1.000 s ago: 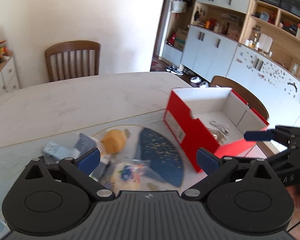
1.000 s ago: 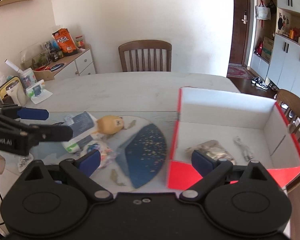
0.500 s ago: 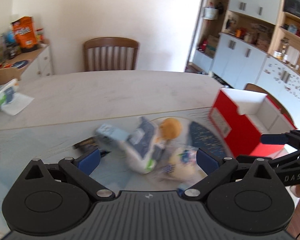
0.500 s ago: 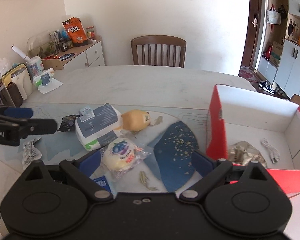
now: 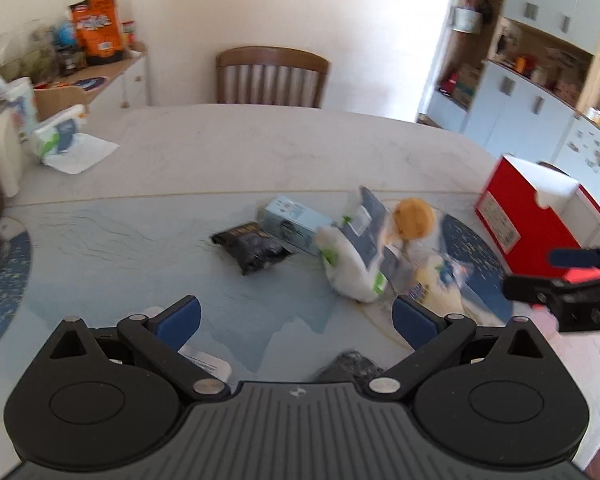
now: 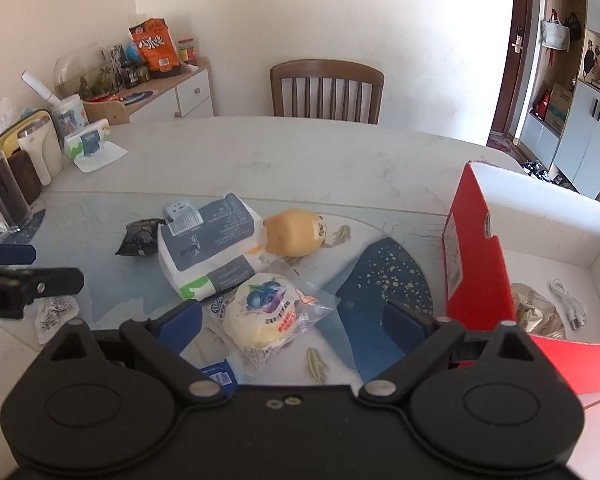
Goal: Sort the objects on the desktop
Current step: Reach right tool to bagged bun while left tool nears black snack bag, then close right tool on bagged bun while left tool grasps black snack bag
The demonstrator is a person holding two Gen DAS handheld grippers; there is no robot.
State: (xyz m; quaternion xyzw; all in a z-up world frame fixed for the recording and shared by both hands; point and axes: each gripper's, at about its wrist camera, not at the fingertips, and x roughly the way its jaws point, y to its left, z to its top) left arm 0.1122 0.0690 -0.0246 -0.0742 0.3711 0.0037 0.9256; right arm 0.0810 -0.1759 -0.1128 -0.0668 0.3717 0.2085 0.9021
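Loose items lie on the table's glass mat: a wrapped bun [image 6: 269, 317], a white and grey tissue pack [image 6: 214, 249] [image 5: 356, 256], a yellow plush toy [image 6: 298, 231] [image 5: 413, 218], a black snack packet [image 6: 139, 237] [image 5: 250, 246] and a light blue box [image 5: 290, 226]. The red box [image 6: 480, 256] [image 5: 520, 220] stands open at the right with a foil bag [image 6: 538, 312] and a white cable [image 6: 568, 304] inside. My right gripper [image 6: 292, 322] is open, its fingers either side of the bun and above it. My left gripper [image 5: 296, 320] is open over bare mat, empty.
A wooden chair [image 6: 327, 88] stands at the table's far side. A side cabinet [image 6: 168, 92] with snacks and jars is at the far left. Jars and a tissue pack [image 6: 88, 144] crowd the table's left edge. A small white sachet [image 6: 56, 314] lies by the left gripper.
Both grippers have swung left, away from the red box. The right one now hangs over the wrapped bun; the left view now shows the black packet and blue box.
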